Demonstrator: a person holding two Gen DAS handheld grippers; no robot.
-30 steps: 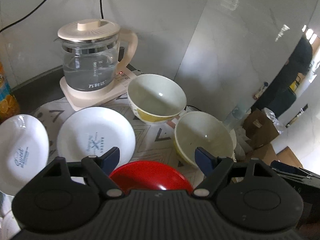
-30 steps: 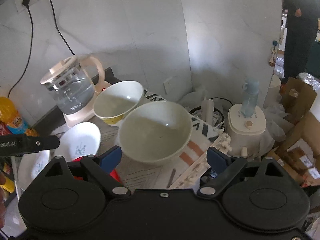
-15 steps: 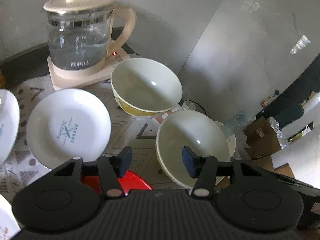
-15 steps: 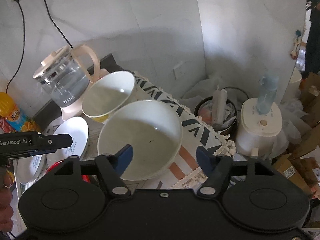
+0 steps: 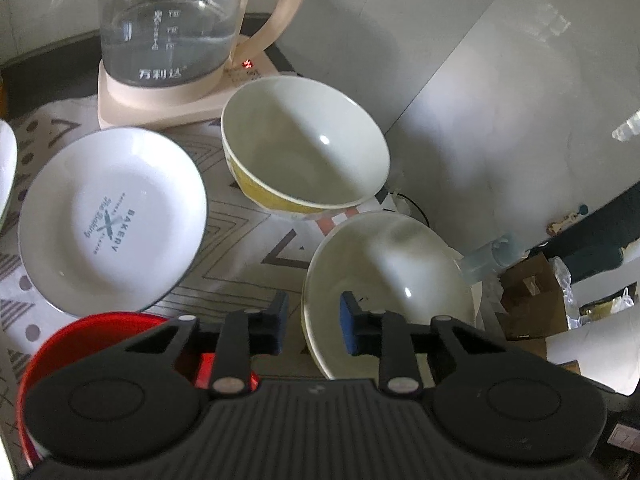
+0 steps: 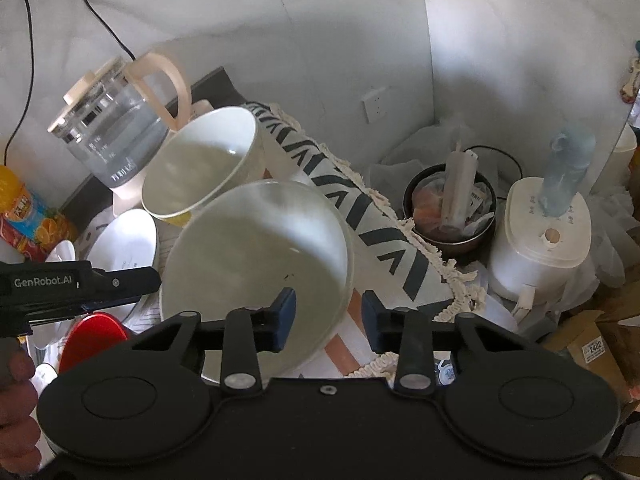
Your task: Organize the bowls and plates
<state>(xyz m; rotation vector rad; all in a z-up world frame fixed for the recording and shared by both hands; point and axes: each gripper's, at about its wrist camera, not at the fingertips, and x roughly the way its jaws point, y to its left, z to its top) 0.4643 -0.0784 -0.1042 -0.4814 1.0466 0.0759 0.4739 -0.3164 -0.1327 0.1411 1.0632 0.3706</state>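
A large cream bowl [image 5: 392, 280] sits on the patterned cloth, also in the right wrist view [image 6: 256, 256]. My left gripper [image 5: 310, 326] is partly open with its jaws astride the bowl's near-left rim. My right gripper [image 6: 328, 318] is partly open astride the bowl's right rim. A cream bowl with a yellow outside [image 5: 304, 160] stands behind it, also in the right wrist view [image 6: 200, 168]. A white "Bakery" plate [image 5: 112, 220] lies left of it. A red bowl [image 5: 100, 332] is under my left gripper. Another white plate [image 5: 6, 168] shows at the far left edge.
A glass kettle [image 5: 172, 28] on its cream base stands at the back, by the wall. To the right, off the cloth's edge, are a dark pot with clutter [image 6: 452, 208] and a white appliance [image 6: 544, 232]. Cardboard boxes [image 5: 536, 308] lie lower right.
Both grippers have moved forward and down onto the large cream bowl. Both pairs of jaws have narrowed from wide open to a small gap around its rim.
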